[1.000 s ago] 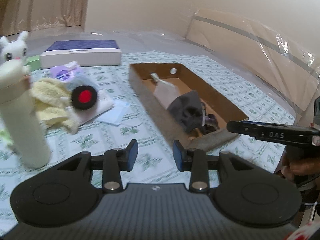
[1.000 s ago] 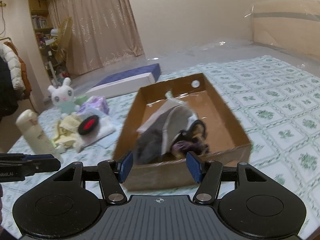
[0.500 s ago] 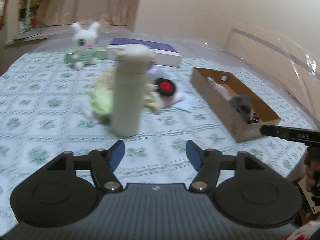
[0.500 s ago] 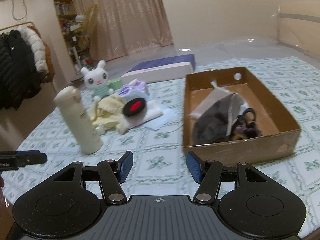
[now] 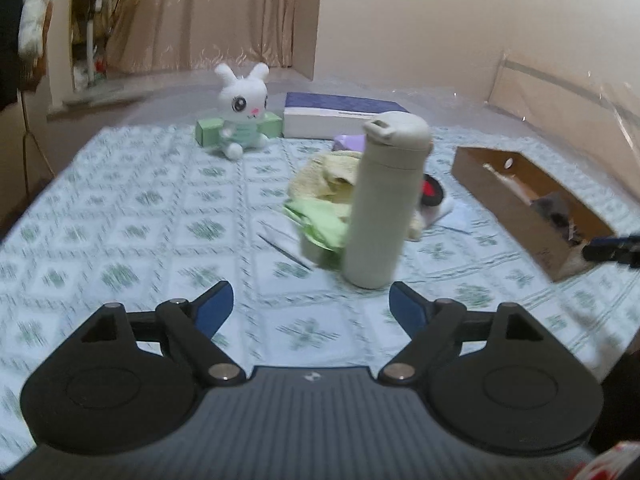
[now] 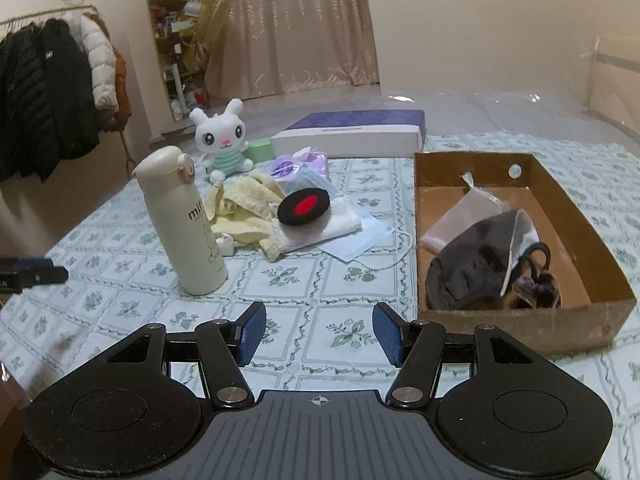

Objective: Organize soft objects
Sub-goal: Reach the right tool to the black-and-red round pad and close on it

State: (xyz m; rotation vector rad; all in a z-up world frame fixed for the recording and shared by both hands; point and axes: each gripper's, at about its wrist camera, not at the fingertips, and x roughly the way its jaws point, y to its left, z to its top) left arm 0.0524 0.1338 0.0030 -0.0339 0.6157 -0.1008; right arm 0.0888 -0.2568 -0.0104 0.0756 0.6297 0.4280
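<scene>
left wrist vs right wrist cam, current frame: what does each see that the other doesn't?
Left wrist only: a light green cloth beside the bottle, and thin tweezers on the sheet.

Right wrist only: the blue face mask by the pile, the clothes rack with coats, and the grey cloth deep in the box in clear view.

Both: cream bottle, bunny plush, yellow towel, black-and-red round pad, cardboard box, purple-topped flat box. Left gripper and right gripper are both open and empty.
</scene>
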